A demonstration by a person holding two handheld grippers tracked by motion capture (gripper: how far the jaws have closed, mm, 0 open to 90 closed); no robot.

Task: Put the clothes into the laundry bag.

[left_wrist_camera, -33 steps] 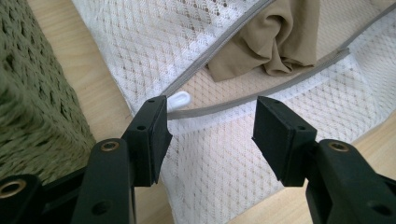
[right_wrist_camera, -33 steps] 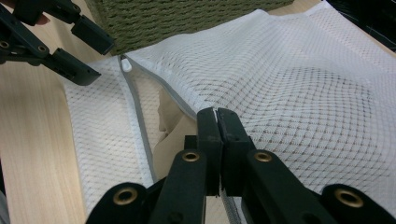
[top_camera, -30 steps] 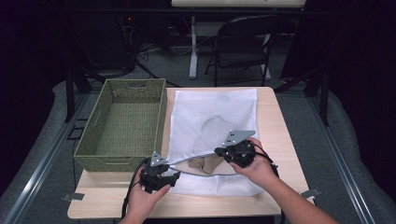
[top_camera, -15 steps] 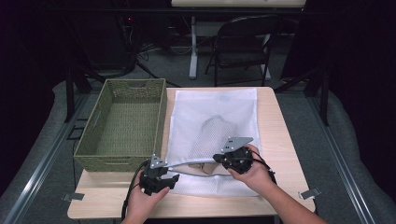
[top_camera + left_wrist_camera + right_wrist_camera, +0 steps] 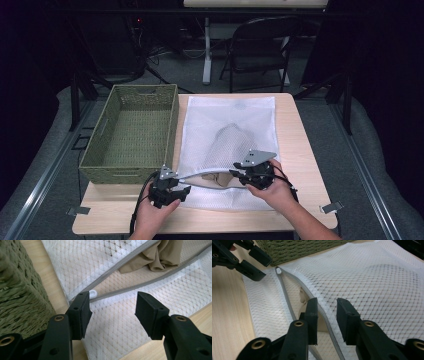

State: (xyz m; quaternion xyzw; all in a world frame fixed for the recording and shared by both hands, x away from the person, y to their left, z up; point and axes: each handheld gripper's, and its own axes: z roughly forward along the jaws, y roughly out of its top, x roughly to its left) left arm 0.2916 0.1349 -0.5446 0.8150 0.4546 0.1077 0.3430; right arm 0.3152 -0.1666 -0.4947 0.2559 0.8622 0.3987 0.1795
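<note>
A white mesh laundry bag lies flat on the table with a tan garment inside it. Its zipper is undone along the near edge, and tan cloth shows in the gap. My left gripper stands open over the bag's near left corner, just short of the white zipper pull, with nothing pinched. My right gripper has just been opening. Its jaws stand astride the upper zipper edge of the mesh without pressing on it.
A green woven basket stands on the left of the table, close against the bag's left edge. Bare wood runs along the table's near and right edges. A folding chair and stands sit beyond the far edge.
The right gripper's jaws, shut on the bag's upper zipper edge a second ago, have parted. Both hands have stayed about where they were.
</note>
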